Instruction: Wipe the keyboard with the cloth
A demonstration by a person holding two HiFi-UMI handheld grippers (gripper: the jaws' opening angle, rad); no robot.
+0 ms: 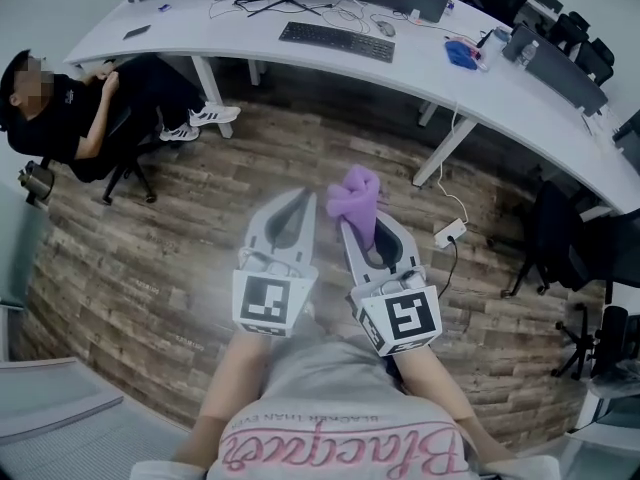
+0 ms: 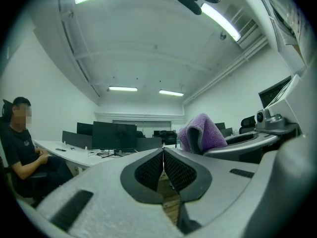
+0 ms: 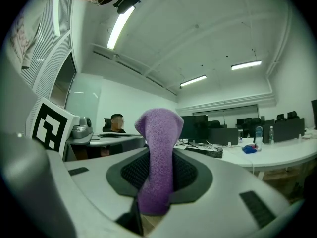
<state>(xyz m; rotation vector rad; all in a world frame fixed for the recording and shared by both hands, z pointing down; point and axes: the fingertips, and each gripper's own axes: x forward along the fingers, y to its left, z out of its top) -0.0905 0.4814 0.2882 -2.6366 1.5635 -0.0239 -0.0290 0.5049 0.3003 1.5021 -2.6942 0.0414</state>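
The right hand-held gripper (image 3: 156, 168) clamps the cloth (image 3: 157, 148); the left hand-held gripper (image 2: 163, 156) has jaws together, empty. The keyboard (image 1: 337, 41) lies on the table (image 1: 480, 98), well apart. Risk: the loose cloth end may snag keys and pull free.

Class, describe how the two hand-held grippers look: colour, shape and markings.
The left hand-held gripper and right hand-held gripper are pale grey, with tapering jaws lined by dark textured pads. Each carries a white cube with black square markers.
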